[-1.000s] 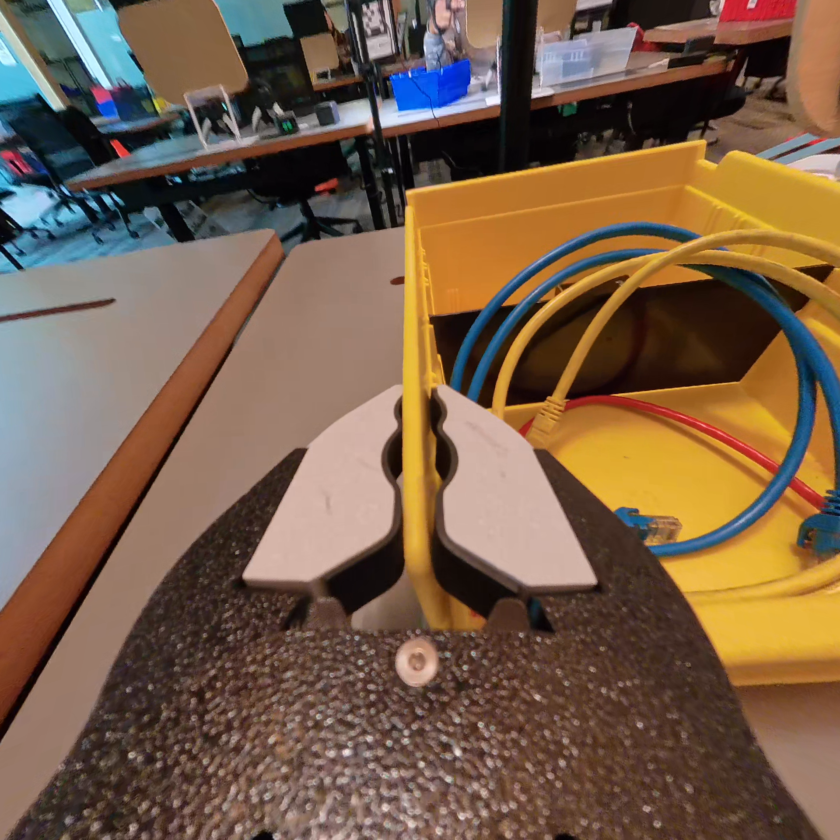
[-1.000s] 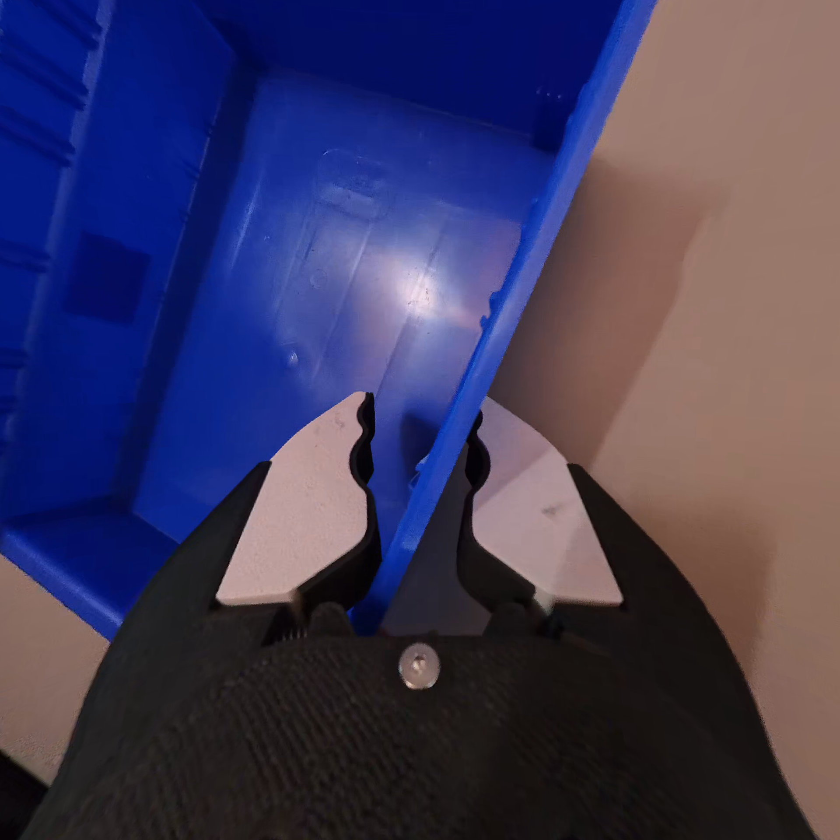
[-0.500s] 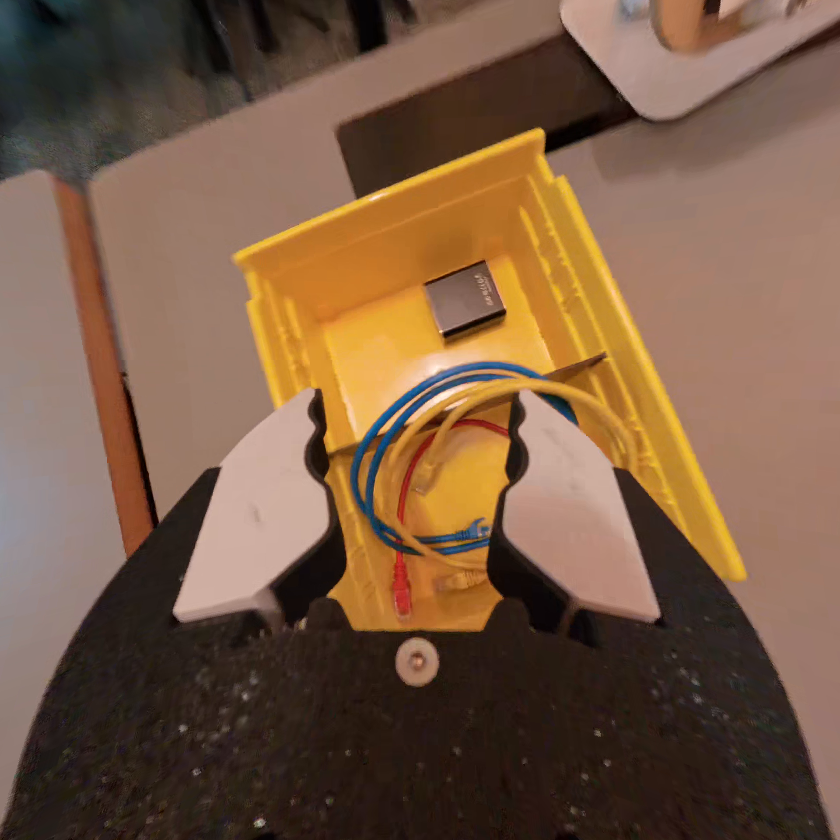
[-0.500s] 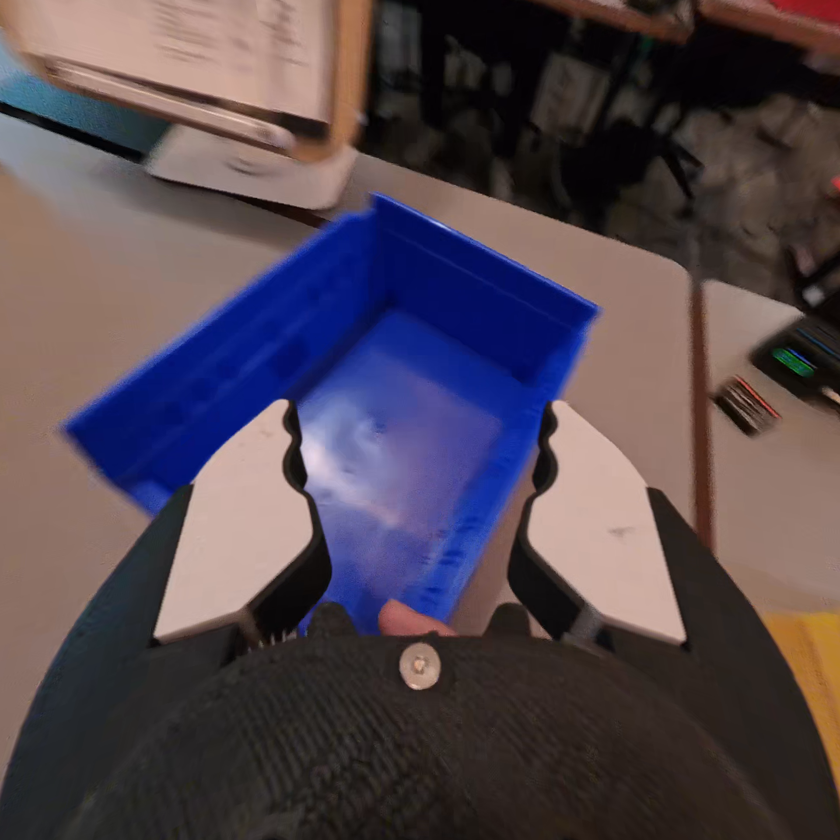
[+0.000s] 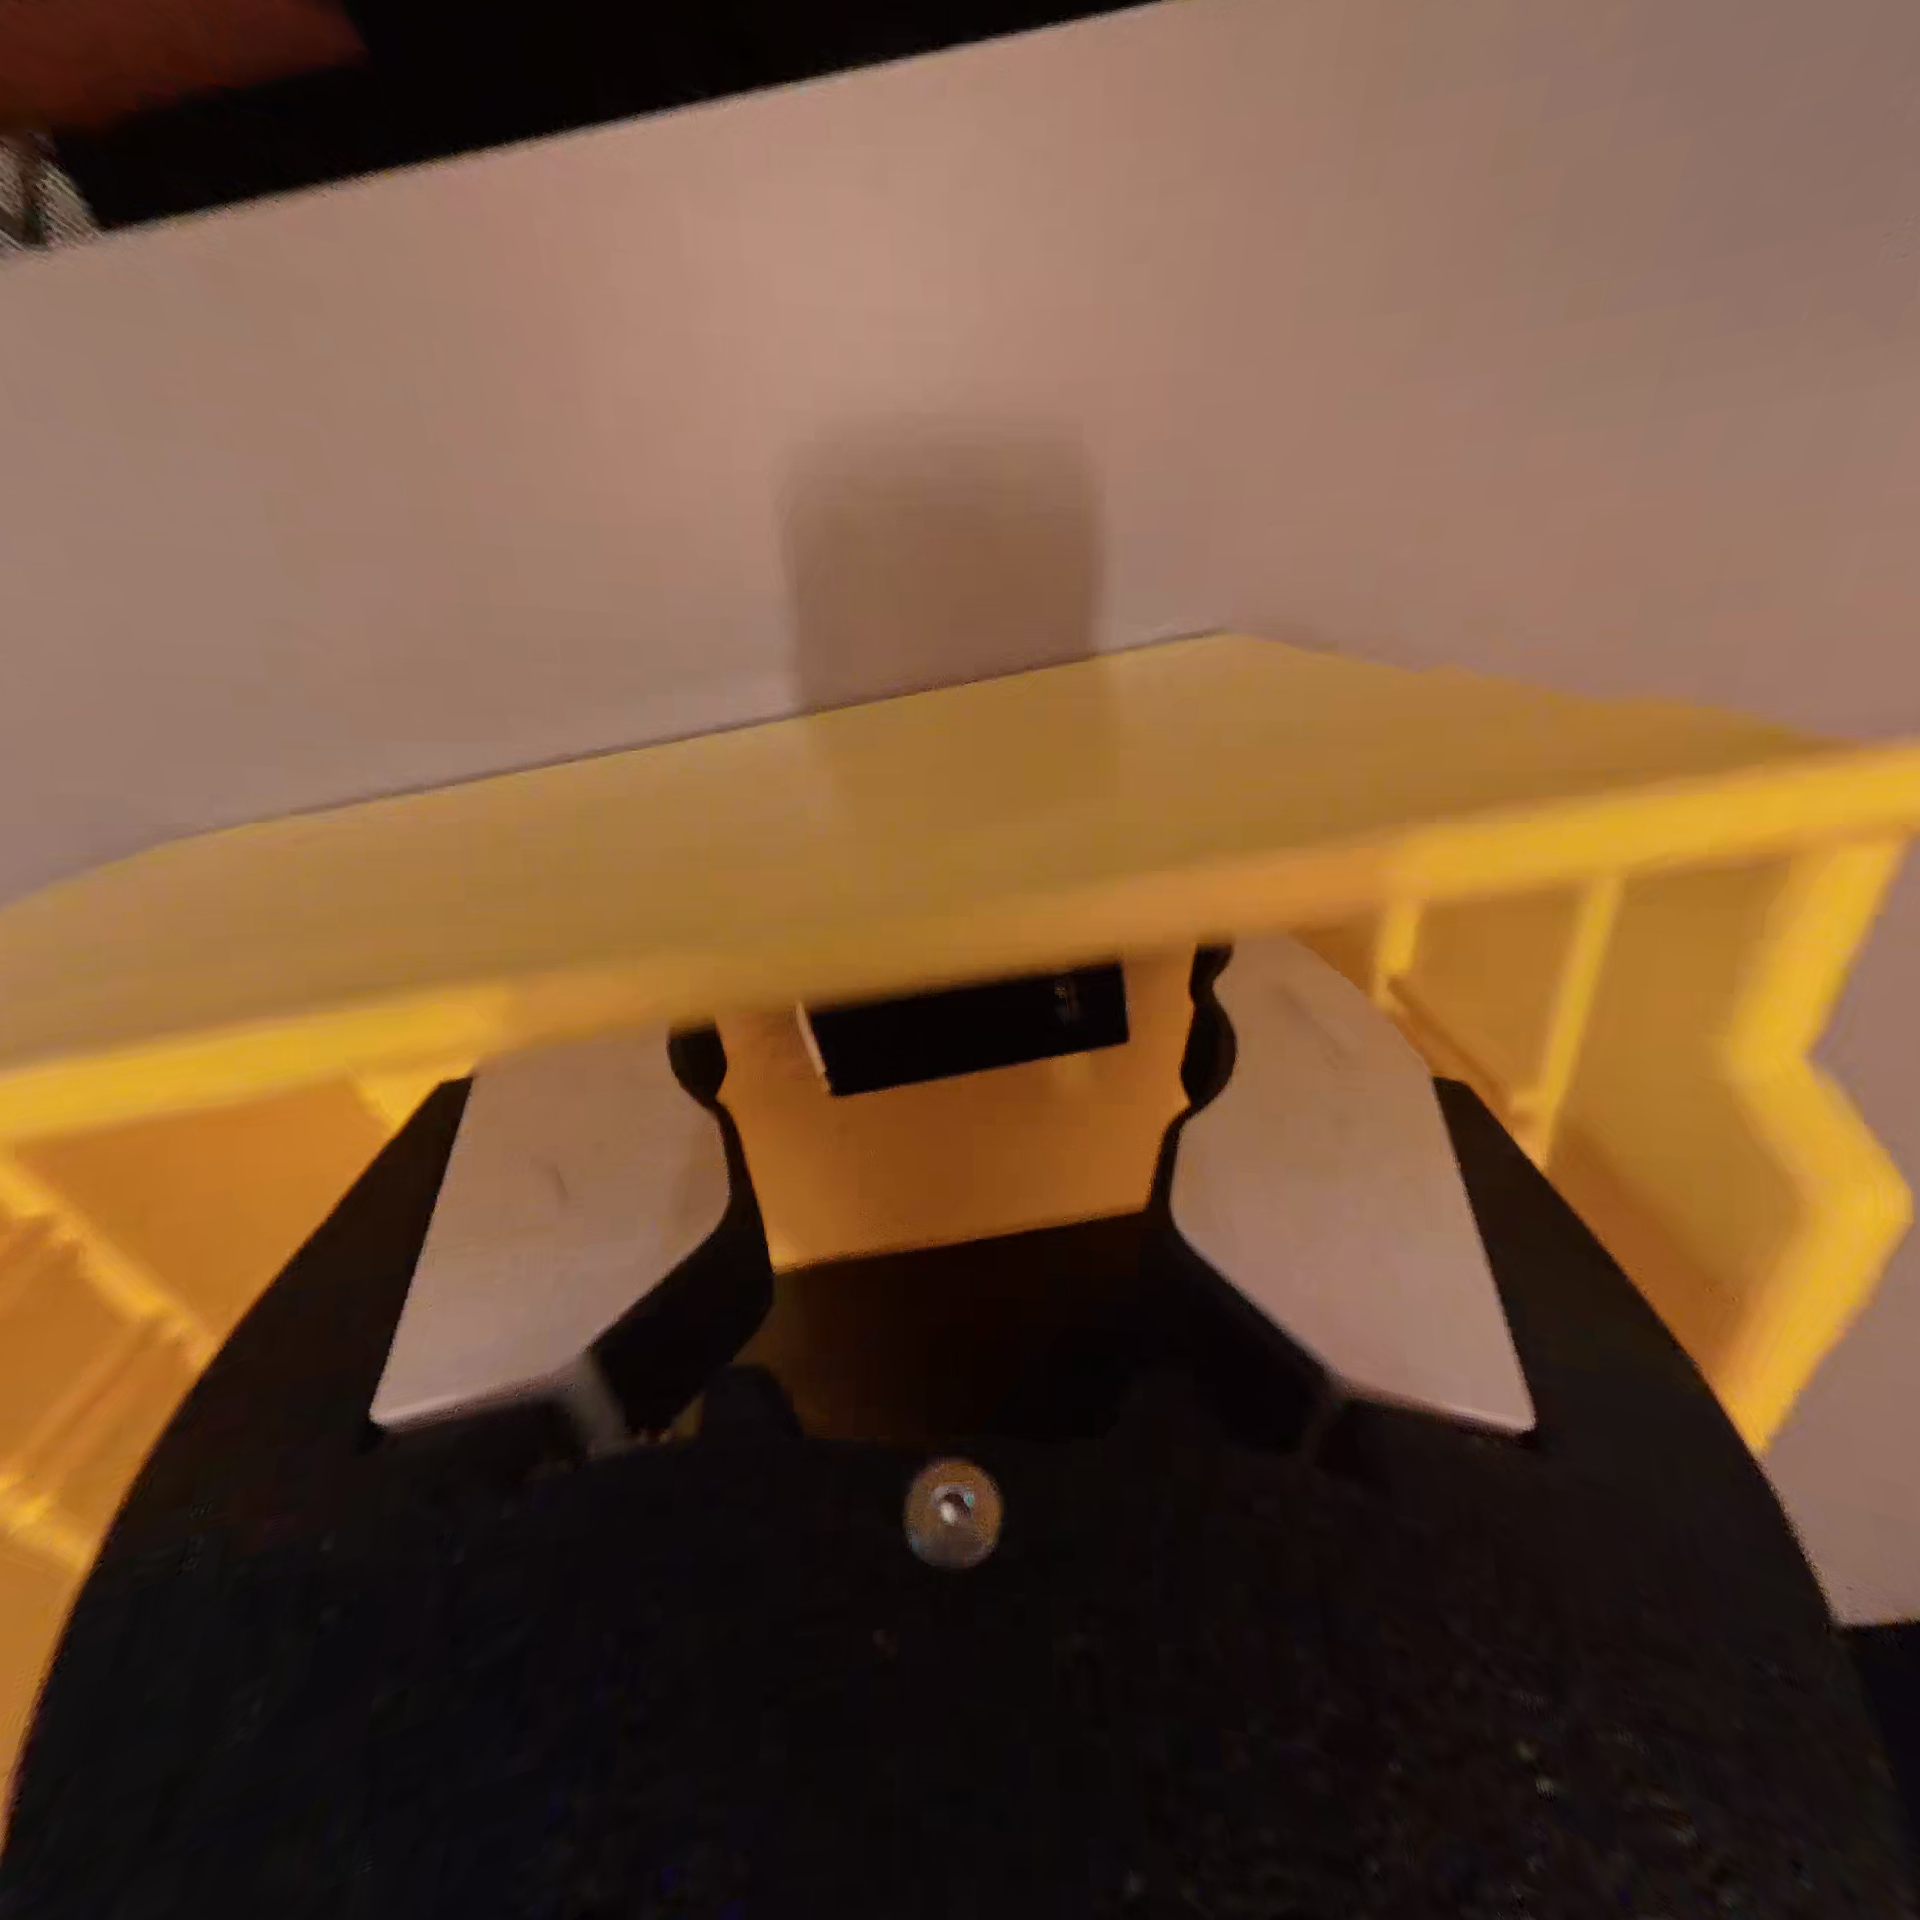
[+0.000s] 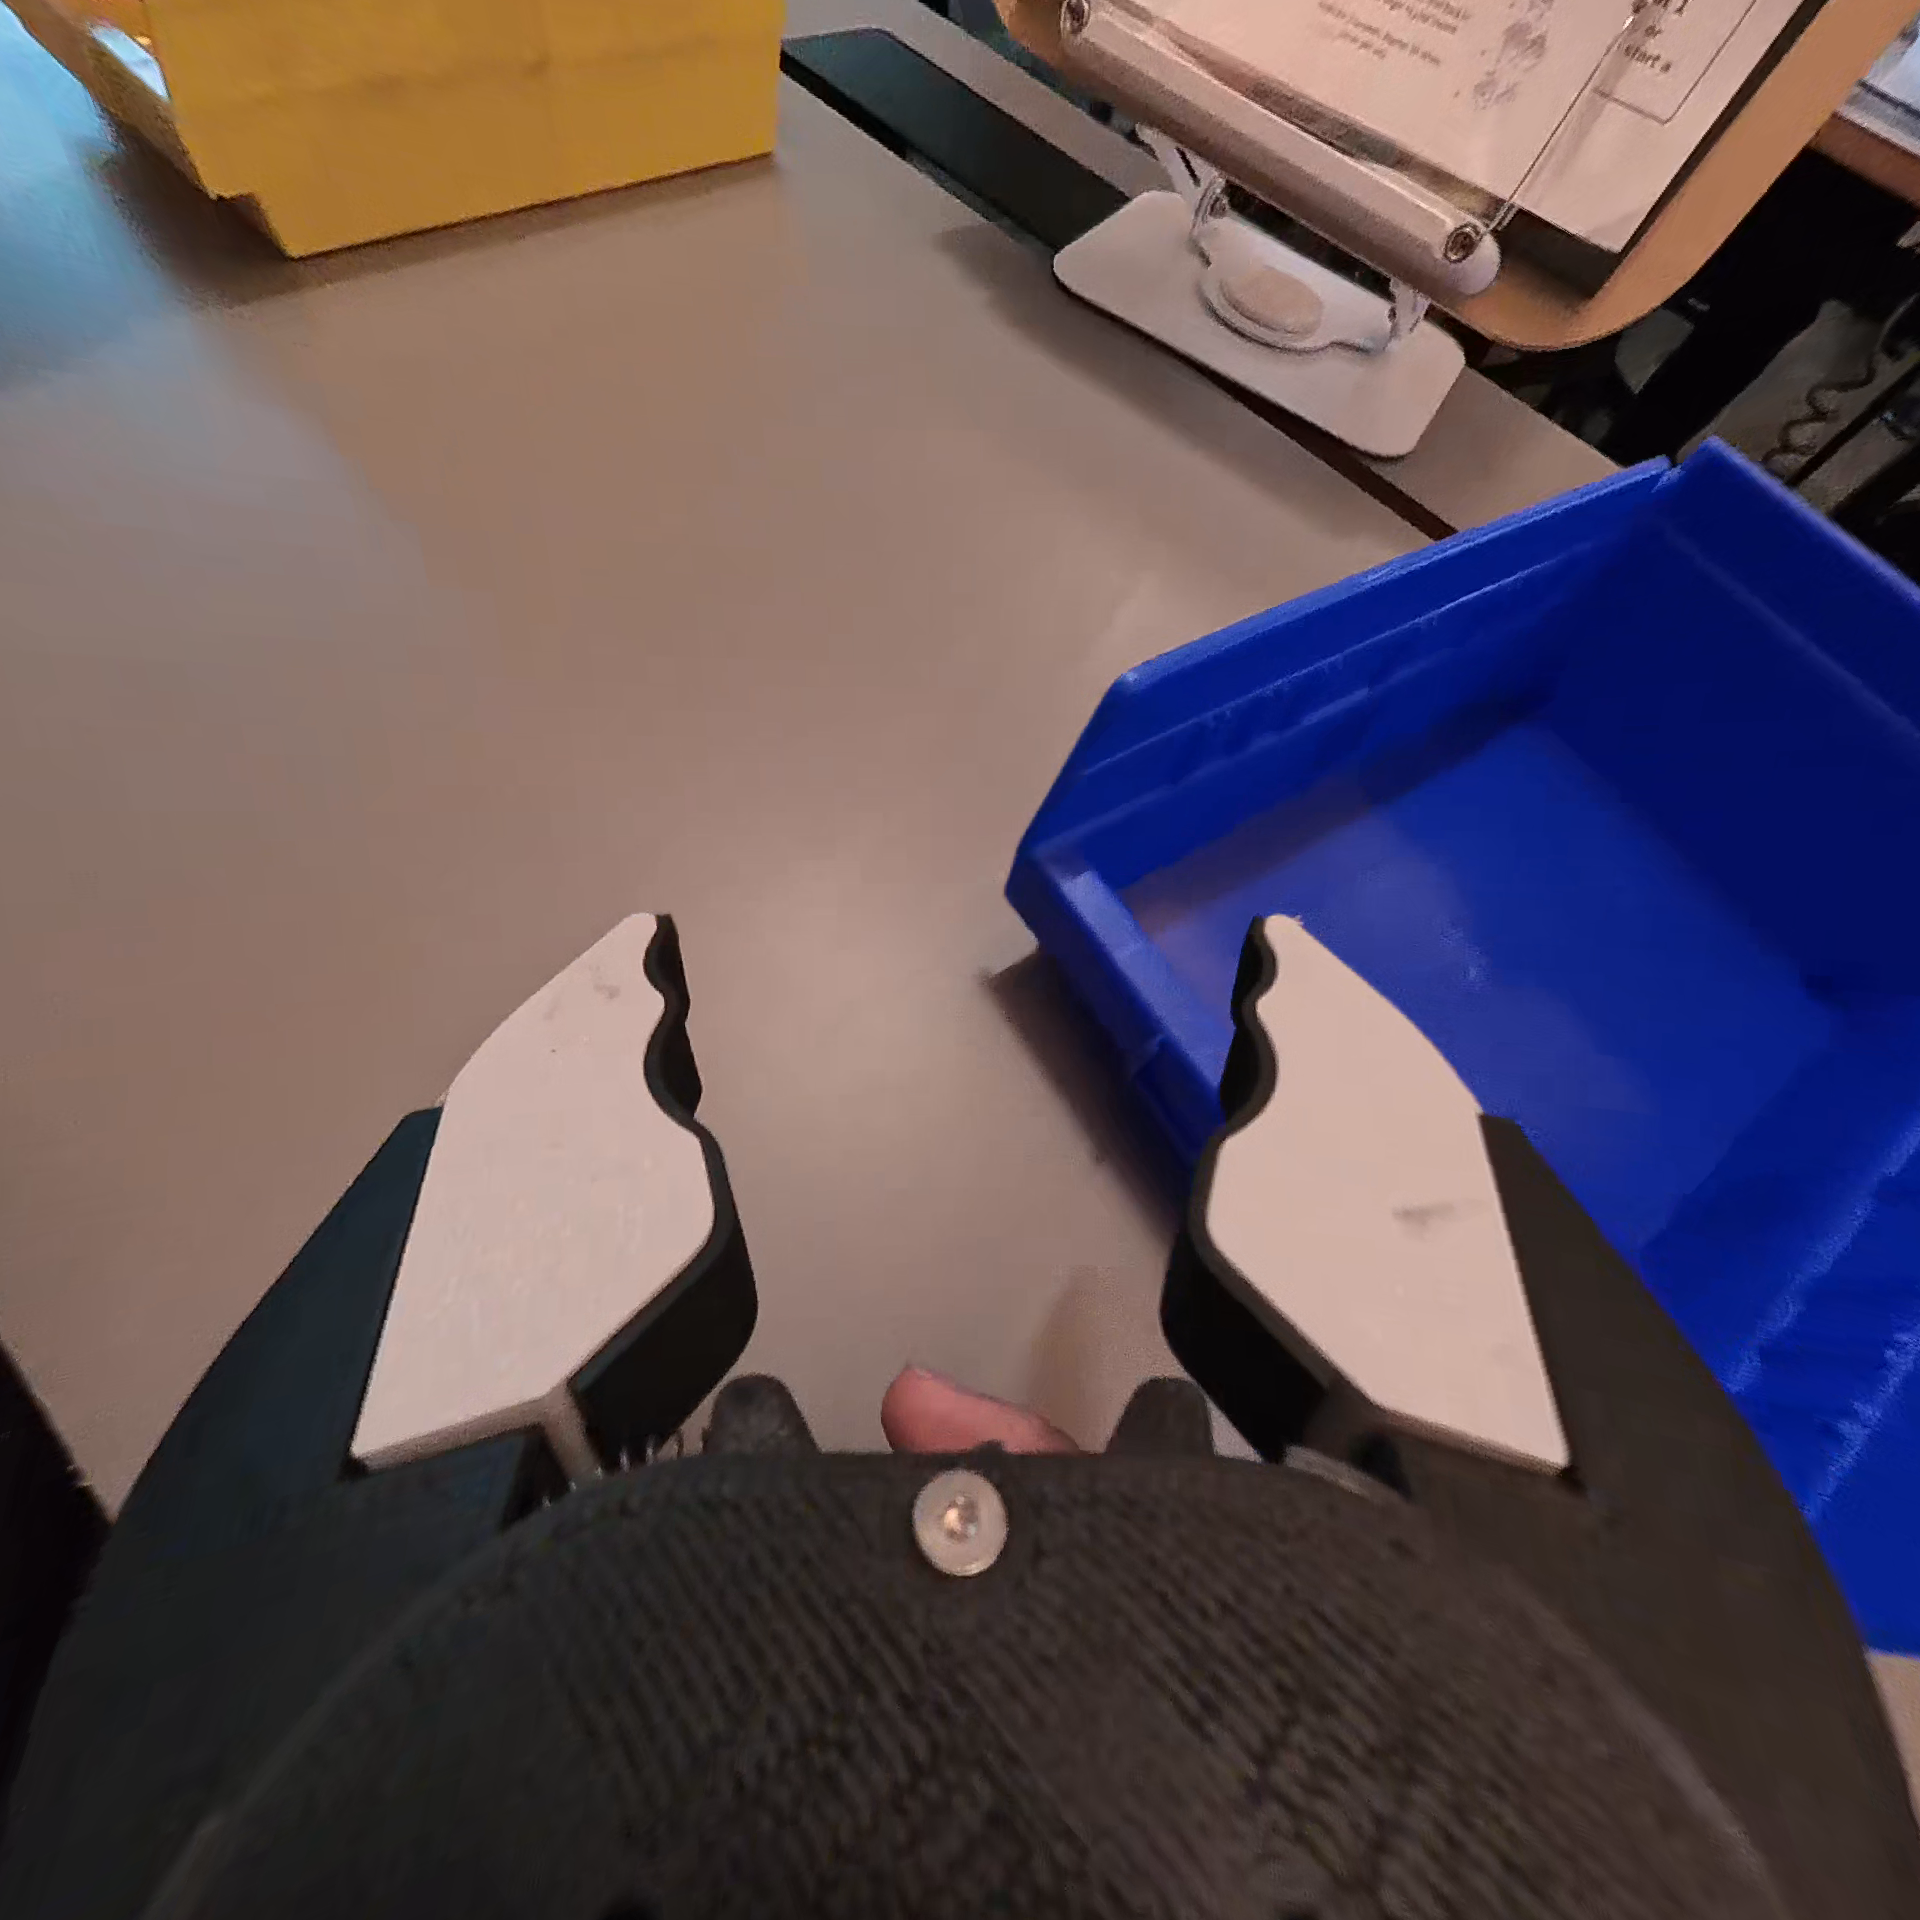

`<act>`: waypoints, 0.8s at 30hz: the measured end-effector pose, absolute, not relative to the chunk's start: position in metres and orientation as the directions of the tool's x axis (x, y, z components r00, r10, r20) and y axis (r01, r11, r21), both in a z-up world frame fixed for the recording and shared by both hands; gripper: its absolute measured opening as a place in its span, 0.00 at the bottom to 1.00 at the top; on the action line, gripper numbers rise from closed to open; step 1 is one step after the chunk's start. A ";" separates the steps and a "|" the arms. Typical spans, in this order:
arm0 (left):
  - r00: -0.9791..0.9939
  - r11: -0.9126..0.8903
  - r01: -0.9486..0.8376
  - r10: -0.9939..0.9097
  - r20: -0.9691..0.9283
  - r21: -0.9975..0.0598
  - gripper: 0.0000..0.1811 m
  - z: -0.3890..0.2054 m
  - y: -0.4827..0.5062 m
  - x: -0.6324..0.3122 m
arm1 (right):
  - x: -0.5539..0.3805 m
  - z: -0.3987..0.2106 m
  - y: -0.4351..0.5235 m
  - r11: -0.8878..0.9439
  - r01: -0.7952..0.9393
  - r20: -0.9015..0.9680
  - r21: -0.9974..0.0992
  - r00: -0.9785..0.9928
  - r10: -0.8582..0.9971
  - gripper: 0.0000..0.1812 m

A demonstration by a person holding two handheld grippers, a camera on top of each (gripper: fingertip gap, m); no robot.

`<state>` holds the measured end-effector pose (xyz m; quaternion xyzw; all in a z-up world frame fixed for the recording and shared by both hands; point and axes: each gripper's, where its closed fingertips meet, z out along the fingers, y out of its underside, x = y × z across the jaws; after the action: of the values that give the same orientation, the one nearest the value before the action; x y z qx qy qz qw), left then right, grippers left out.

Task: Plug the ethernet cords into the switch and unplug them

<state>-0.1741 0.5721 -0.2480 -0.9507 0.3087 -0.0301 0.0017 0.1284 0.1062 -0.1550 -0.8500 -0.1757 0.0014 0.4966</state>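
Note:
In the left wrist view, my left gripper (image 5: 951,1013) is open and low inside the yellow bin (image 5: 935,831). The black switch (image 5: 966,1029) lies on the bin floor just ahead, between the two fingertips and apart from them. The bin's blurred yellow rim hides the left fingertip and the ethernet cords. In the right wrist view, my right gripper (image 6: 961,925) is open and empty over the bare grey table (image 6: 623,623). The empty blue bin (image 6: 1558,883) is just to its right, and its near corner sits behind the right finger (image 6: 1340,1195).
The yellow bin also shows in the right wrist view (image 6: 468,104), at the far left of the table. A clipboard on a white stand (image 6: 1278,301) is at the table's far edge. A person's fingertip (image 6: 966,1423) shows at the gripper base.
Both grippers let go of the bin walls they pinched and opened. The left rose, then dropped into the yellow bin toward the switch. The right moved left, off the blue bin.

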 end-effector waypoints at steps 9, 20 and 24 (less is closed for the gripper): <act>0.733 -0.733 -0.680 -0.679 -0.044 -0.013 0.38 -0.252 0.575 -0.173 | 0.120 -0.167 0.101 -0.429 0.196 0.087 -0.882 0.962 0.259 0.51; 0.584 -0.518 -0.609 -0.805 0.102 -0.601 0.38 -0.073 0.520 -0.115 | 0.095 -0.120 0.133 -0.172 0.364 0.310 -0.915 0.910 0.276 0.55; 0.223 -0.368 -0.483 -0.929 0.294 -0.795 0.38 -0.031 0.394 -0.071 | 0.055 -0.099 0.162 0.006 0.443 0.424 -0.896 0.853 0.305 0.56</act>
<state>-0.0705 0.3942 -0.0311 -0.7283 0.4847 -0.3917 0.2849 0.0550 0.1622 -0.0993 -0.7032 -0.2661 -0.0524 0.6573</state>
